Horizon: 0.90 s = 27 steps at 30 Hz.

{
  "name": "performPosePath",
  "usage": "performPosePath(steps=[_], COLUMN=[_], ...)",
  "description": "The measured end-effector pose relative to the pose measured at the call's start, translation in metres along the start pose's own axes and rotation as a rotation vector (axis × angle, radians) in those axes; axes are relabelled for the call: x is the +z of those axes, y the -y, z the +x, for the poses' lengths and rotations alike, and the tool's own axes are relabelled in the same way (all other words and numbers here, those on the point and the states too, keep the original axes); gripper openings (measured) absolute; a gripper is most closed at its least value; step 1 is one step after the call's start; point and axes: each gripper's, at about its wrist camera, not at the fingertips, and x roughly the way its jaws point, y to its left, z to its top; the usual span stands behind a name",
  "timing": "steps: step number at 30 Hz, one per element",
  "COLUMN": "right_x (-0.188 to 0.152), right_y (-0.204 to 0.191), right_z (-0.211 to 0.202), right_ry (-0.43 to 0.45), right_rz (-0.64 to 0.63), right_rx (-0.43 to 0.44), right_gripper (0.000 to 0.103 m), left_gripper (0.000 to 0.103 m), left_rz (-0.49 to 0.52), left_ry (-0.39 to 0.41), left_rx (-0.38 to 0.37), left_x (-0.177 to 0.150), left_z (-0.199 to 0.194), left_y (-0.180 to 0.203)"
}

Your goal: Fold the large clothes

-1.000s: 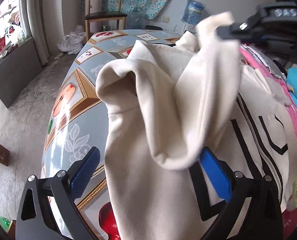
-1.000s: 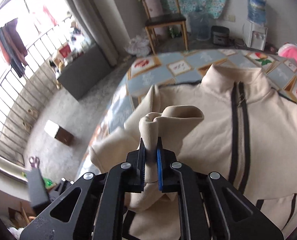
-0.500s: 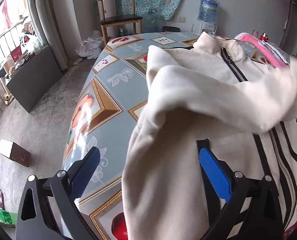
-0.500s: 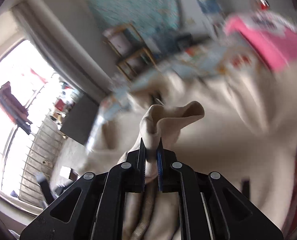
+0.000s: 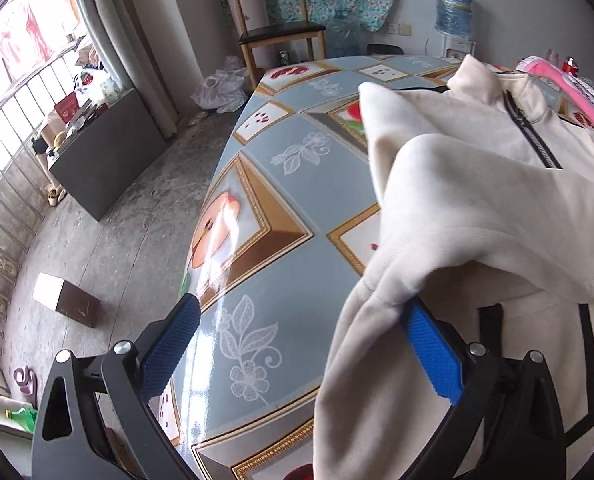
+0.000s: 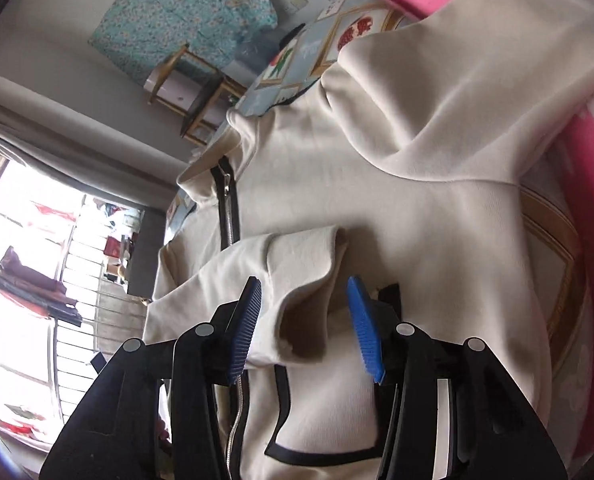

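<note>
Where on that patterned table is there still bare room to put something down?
The free patch is the blue patterned tabletop, bordered by the table's edge toward the floor and window and by the cream jacket on the other side. Beyond that it is crowded: the jacket covers the rest, with a pink cloth against its far side.

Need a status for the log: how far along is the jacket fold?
Early. Done: one sleeve lies folded across the jacket front, over the zipper. In hand: the right gripper is opening, cuff between the pads but no longer pinched; the left gripper is open at the jacket's edge, over the table. Left: the other sleeve, still bunched, and the body folds.
</note>
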Motion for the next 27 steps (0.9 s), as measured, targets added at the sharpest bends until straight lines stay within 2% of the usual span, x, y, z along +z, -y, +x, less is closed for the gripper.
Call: performPosePath(steps=[2, 5, 7, 10, 13, 16, 19, 20, 22, 23, 25, 27], right_x=[0.006, 0.015, 0.018, 0.018, 0.022, 0.049, 0.077, 0.080, 0.076, 0.072, 0.063, 0.058], right_y=[-0.003, -0.004, -0.005, -0.011, -0.032, -0.084, -0.172, -0.203, -0.231, -0.234, -0.218, -0.176], right_z=[0.013, 0.033, 0.042, 0.050, 0.056, 0.047, 0.000, -0.029, -0.065, -0.082, -0.087, -0.065], right_ry=[-0.046, -0.103, -0.126, -0.161, -0.172, -0.105, 0.076, 0.167, 0.277, 0.313, 0.314, 0.253], right_rz=[-0.011, -0.027, -0.038, -0.080, -0.146, -0.217, -0.367, -0.435, -0.505, -0.524, -0.504, -0.432], right_rx=[-0.026, -0.117, -0.140, -0.176, -0.220, -0.147, 0.021, 0.092, 0.137, 0.149, 0.130, 0.023], right_gripper=[0.046, 0.039, 0.034, 0.008, 0.005, 0.004, 0.004, 0.004, 0.004, 0.004, 0.004, 0.004], left_gripper=[0.098, 0.098, 0.098, 0.098, 0.099, 0.099, 0.099, 0.099, 0.099, 0.099, 0.099, 0.099], left_rz=[-0.012, -0.025, -0.024, -0.021, -0.023, -0.039, -0.042, -0.039, -0.032, -0.031, -0.030, -0.038], left_ry=[-0.010, -0.006, -0.001, 0.008, 0.021, 0.027, 0.021, 0.021, 0.027, 0.032, 0.034, 0.027], left_rx=[0.006, 0.008, 0.011, 0.013, 0.012, -0.006, -0.008, -0.005, 0.007, 0.007, 0.011, 0.013], left_x=[0.000, -0.001, 0.000, 0.000, 0.000, 0.000, 0.000, 0.000, 0.000, 0.000, 0.000, -0.001], left_z=[0.004, 0.005, 0.006, 0.007, 0.008, 0.009, 0.010, 0.010, 0.008, 0.007, 0.007, 0.009], left_y=[-0.003, -0.006, -0.006, -0.007, -0.008, -0.011, -0.011, -0.011, -0.008, -0.008, -0.007, -0.008])
